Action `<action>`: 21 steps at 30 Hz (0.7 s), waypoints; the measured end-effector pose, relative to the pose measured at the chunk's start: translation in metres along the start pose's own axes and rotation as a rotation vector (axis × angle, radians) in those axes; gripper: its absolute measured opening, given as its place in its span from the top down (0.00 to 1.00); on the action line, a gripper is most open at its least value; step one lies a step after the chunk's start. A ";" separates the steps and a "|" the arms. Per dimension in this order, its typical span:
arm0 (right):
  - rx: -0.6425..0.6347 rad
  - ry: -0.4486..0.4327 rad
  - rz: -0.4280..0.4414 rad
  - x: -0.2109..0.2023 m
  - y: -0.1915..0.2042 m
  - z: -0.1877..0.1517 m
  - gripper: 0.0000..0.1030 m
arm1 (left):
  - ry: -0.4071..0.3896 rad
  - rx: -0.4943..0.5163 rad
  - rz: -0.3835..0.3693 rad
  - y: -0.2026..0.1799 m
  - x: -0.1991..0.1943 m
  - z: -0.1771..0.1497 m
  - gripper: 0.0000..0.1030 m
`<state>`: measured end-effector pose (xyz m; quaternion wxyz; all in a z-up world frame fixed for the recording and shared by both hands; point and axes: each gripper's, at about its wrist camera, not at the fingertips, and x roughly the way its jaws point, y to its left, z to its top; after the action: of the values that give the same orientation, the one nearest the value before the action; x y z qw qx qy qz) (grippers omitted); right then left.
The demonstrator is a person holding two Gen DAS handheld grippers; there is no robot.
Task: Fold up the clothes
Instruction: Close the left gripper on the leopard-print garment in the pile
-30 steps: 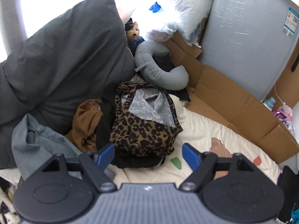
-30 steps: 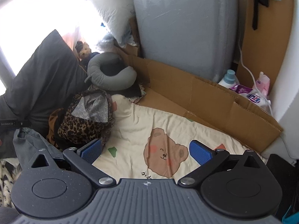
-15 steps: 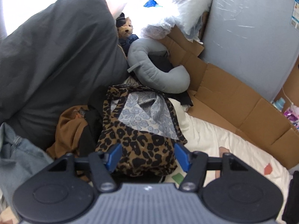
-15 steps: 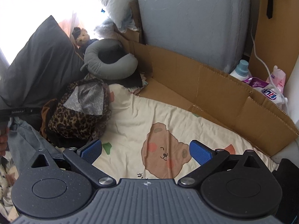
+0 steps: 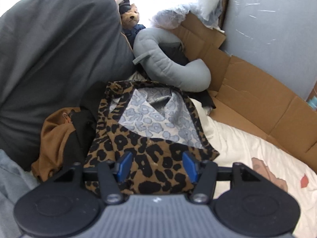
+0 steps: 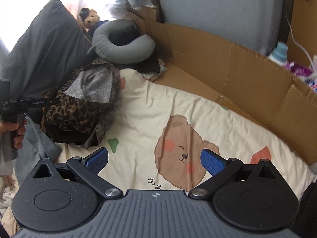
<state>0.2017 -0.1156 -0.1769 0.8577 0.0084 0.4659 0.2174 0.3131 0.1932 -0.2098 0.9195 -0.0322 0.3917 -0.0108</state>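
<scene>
**Leopard-print garment now between the left claw's pads**

Leopard-print garment (image 5: pixel 150 154) lies crumpled on top of the clothes pile (image 6: pixel 59 127) at the bed's 9 o'clock edge, against the dark pillow (image 5: pixel 55 55). A second ago the left claw (image 5: pixel 156 165) hung well short of it; now it has closed in, its blue pads (image 5: pixel 124 163) spread apart and straddling the near hem, nothing gripped yet. That suggests the pick-up is imminent. The right claw (image 6: pixel 155 158) has barely shifted: released and empty, it hovers over the bear-print sheet (image 6: pixel 227 127), which looks like the likely spreading spot. A grey neck pillow (image 5: pixel 170 63) sits at 12 o'clock from the garment, with cardboard (image 6: pixel 247 69) toward 2 o'clock.
</scene>
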 end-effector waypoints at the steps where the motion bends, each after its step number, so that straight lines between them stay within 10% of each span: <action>1: 0.008 0.007 0.007 0.006 -0.003 -0.003 0.01 | -0.007 -0.008 -0.009 0.002 0.004 -0.002 0.40; 13: 0.039 0.025 0.045 0.053 -0.007 -0.040 0.01 | -0.027 0.083 0.023 0.001 0.054 -0.026 0.35; 21: 0.020 0.063 0.046 0.065 0.002 -0.058 0.01 | -0.073 0.140 0.044 -0.003 0.062 -0.029 0.71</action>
<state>0.1852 -0.0998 -0.2613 0.8373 0.0210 0.4944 0.2326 0.3347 0.1861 -0.2741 0.9331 0.0405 0.3568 -0.0165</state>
